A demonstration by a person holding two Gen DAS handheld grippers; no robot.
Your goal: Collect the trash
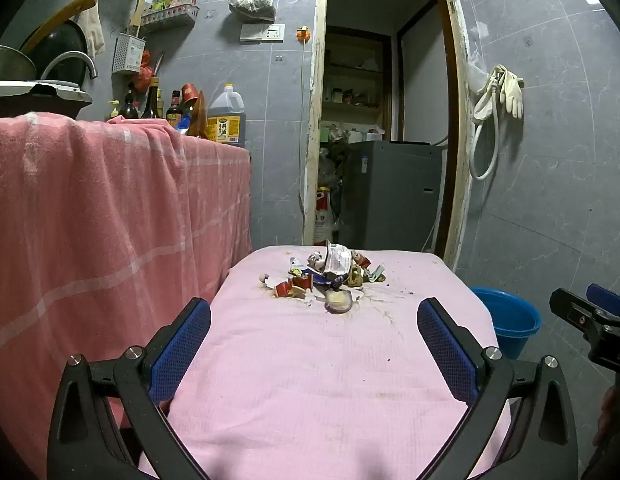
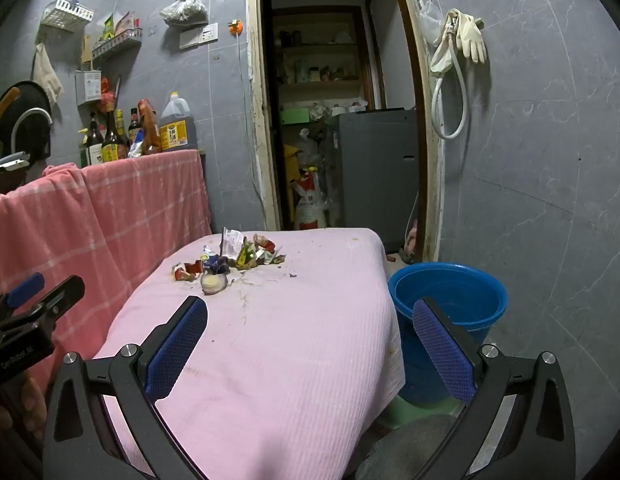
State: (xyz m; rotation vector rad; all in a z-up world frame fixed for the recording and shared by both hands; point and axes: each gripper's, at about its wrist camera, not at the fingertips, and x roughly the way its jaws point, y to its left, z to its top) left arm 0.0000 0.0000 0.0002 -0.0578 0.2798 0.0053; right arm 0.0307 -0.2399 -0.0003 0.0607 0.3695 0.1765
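A pile of trash (image 1: 330,276) lies at the far end of a small table covered with a pink cloth (image 1: 310,380): torn wrappers, red scraps, a cut onion piece (image 1: 339,301). The pile also shows in the right wrist view (image 2: 230,264). A blue bucket (image 2: 450,304) stands on the floor right of the table; it shows in the left wrist view (image 1: 508,320). My left gripper (image 1: 314,320) is open and empty above the table's near half. My right gripper (image 2: 310,320) is open and empty over the table's right edge.
A counter draped in a pink checked cloth (image 1: 110,208) stands left of the table, with bottles and an oil jug (image 1: 226,116) on it. Behind is a doorway with a grey appliance (image 1: 390,192). A green stool (image 2: 414,408) is under the bucket.
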